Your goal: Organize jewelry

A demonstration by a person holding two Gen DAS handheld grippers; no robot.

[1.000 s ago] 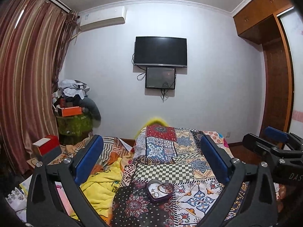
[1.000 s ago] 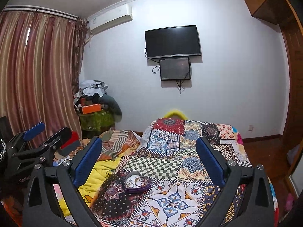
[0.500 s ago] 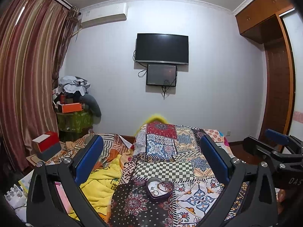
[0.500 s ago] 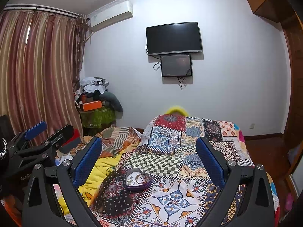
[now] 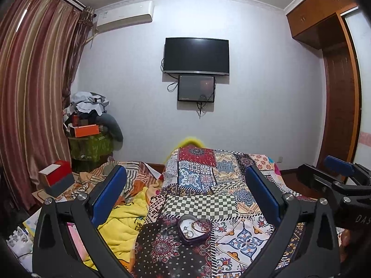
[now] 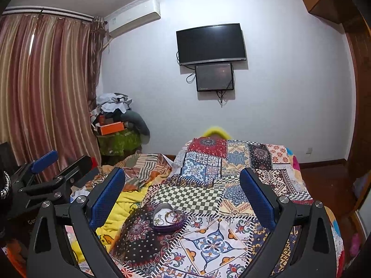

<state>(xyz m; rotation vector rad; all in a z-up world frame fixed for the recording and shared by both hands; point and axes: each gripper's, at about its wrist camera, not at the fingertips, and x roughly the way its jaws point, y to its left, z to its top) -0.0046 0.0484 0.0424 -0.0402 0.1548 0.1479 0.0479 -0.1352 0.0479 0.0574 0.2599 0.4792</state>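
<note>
A: Left gripper (image 5: 185, 183) first. Jaws spread wide, nothing between the blue pads (image 5: 109, 192), hanging above the bed.

B: And the target sits right between them in the left wrist view: the heart-shaped jewelry box (image 5: 194, 229), lid off, on the dark floral patch of the patchwork quilt (image 5: 208, 171), at the near end of the bed. Rings and what looks like a chain are tangled inside; too small to sort out.

A: To its left, the yellow blanket (image 5: 123, 220) bunches against the quilt edge. Soft ground, so the box could tip if nudged.

B: Agreed. I'd bring one gripper down to steady the rim, not press the wall.

A: Across to the right gripper (image 6: 183, 186). Also gaping, empty, with the box (image 6: 168, 217) low and a touch left of centre.

B: Both are well above it. My call: descend slowly, narrow the jaws before entering, and pinch a single piece from the top.

A: A grab at the tangle would likely drag everything out together.
</note>
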